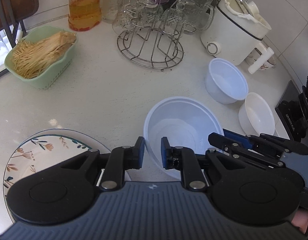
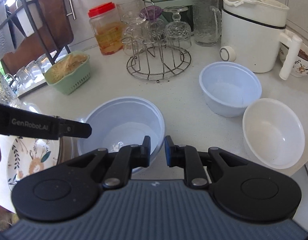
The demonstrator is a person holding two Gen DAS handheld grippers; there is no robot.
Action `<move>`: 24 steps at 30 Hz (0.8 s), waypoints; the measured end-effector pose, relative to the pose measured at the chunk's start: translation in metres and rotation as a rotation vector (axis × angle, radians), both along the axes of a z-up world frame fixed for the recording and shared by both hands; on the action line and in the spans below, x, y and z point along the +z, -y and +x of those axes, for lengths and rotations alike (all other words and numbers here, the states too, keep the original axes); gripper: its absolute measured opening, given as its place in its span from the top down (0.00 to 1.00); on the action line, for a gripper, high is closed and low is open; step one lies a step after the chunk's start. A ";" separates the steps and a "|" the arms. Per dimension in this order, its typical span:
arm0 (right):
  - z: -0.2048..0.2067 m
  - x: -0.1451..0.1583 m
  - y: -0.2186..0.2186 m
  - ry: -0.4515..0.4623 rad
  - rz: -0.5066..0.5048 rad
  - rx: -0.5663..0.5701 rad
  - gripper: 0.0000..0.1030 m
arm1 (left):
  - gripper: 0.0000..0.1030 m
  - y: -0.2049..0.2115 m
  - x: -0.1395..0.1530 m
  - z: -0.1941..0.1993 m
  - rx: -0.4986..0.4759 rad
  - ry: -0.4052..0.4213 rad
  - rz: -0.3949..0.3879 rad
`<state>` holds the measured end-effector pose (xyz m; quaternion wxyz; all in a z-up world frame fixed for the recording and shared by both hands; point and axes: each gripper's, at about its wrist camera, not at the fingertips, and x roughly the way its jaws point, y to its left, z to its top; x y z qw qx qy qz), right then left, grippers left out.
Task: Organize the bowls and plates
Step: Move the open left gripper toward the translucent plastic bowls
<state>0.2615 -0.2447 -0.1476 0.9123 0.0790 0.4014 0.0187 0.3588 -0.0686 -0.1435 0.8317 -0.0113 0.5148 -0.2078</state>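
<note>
The large pale-blue bowl (image 2: 122, 128) sits on the counter (image 1: 106, 92), beside a floral plate (image 1: 44, 156). The left hand-held gripper (image 1: 152, 153) and right hand-held gripper (image 2: 157, 151) each clamp its rim, jaws nearly closed. A smaller blue bowl (image 2: 229, 92) and white bowl (image 2: 273, 134) stand further right.

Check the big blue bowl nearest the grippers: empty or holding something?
Empty. The big blue bowl sits upright on the counter, and both views show only its bare, glossy inside down to the bottom.
</note>
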 end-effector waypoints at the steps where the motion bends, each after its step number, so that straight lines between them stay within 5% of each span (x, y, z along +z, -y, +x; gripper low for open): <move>1: 0.001 -0.002 -0.001 -0.006 -0.001 -0.004 0.82 | 0.82 -0.002 -0.001 0.001 -0.001 -0.002 -0.001; 12: 0.004 -0.006 -0.012 -0.025 -0.012 -0.024 0.81 | 0.81 0.004 -0.011 0.004 -0.060 -0.001 0.081; 24: 0.000 0.027 -0.010 0.077 -0.008 -0.072 0.81 | 0.77 -0.018 0.022 0.006 -0.021 0.049 0.018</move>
